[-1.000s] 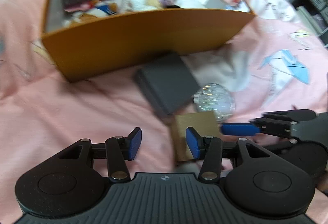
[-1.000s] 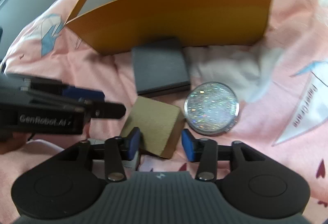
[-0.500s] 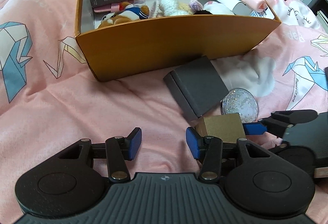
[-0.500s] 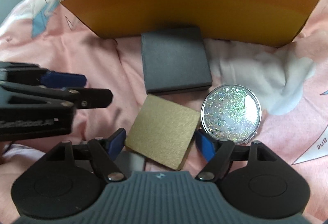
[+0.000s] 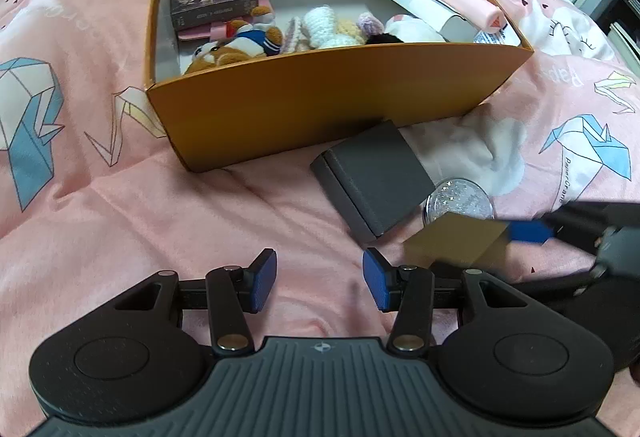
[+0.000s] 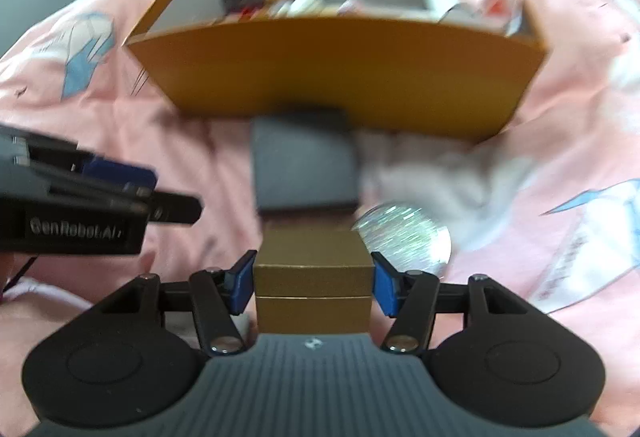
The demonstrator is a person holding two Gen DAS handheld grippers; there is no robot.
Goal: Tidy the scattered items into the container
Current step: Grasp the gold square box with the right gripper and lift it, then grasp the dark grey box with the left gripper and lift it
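Note:
A gold box (image 6: pixel 312 277) sits squarely between the blue pads of my right gripper (image 6: pixel 313 287). The jaws are closing, and both pads press its sides. In the left wrist view the same gold box (image 5: pixel 452 237) shows blurred at the lower right. My left gripper (image 5: pixel 320 279) hangs open over bare pink bedding with nothing between its fingers. The orange container (image 5: pixel 320 105) stands ahead with plush toys, a dark card box and pink items inside. A grey square box (image 5: pixel 376 181) and a round glitter case (image 5: pixel 460 197) lie in front of it.
A white cloth (image 5: pixel 472 145) lies crumpled by the container's right front corner. Pink bedding (image 5: pixel 120 221) printed with paper cranes spreads all around. Dark furniture stands past the bed at the far right.
The right gripper's jaws widened around the gold box, then closed onto its sides, and the box now sits straight between them. The right view has pulled back from the container.

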